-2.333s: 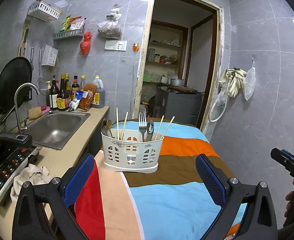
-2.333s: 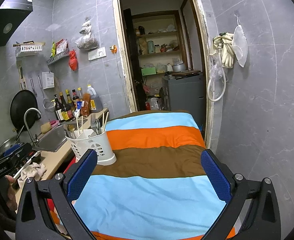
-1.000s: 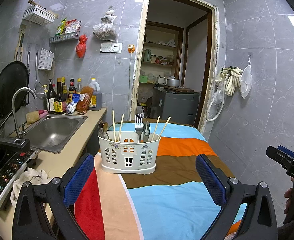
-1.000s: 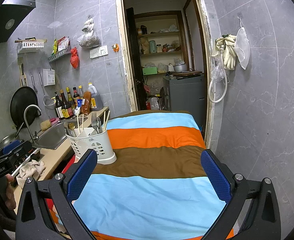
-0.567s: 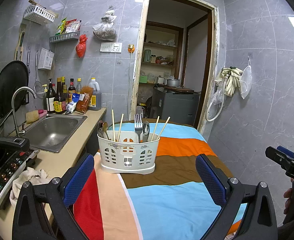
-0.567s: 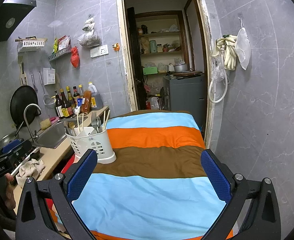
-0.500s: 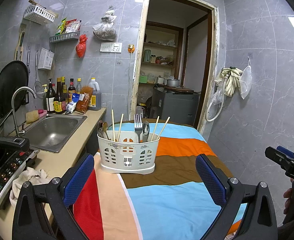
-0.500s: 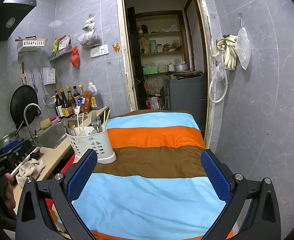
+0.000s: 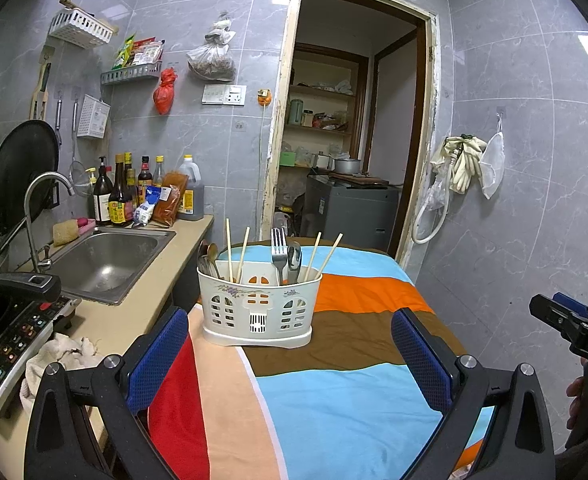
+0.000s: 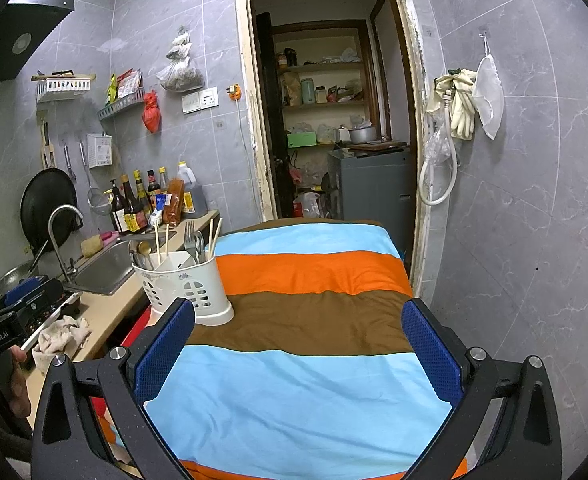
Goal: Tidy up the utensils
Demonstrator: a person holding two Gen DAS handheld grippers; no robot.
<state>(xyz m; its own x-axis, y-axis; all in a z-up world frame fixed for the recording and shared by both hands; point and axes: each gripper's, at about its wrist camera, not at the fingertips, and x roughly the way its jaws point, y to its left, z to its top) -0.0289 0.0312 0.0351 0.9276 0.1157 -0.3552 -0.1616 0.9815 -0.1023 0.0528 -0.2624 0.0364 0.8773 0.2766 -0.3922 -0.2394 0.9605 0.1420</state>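
Note:
A white plastic utensil caddy (image 9: 258, 308) stands on the striped cloth (image 9: 346, 400) of the table, near its left edge. In it stand a fork (image 9: 279, 246), spoons (image 9: 210, 256) and several chopsticks (image 9: 230, 248). The caddy also shows in the right wrist view (image 10: 186, 284), at the left. My left gripper (image 9: 290, 356) is open and empty, held back from the caddy and facing it. My right gripper (image 10: 298, 348) is open and empty over the cloth, right of the caddy.
A counter at the left holds a steel sink (image 9: 106, 256), a tap (image 9: 38, 216), sauce bottles (image 9: 126, 196), a rag (image 9: 58, 360) and an induction cooker (image 9: 6, 340). An open doorway (image 9: 346, 140) lies behind the table. A tiled wall (image 9: 534, 200) stands at the right.
Both grippers have drifted slightly; the caddy sits a touch lower in the left wrist view than 2.3 s ago. Nothing was taken hold of or let go.

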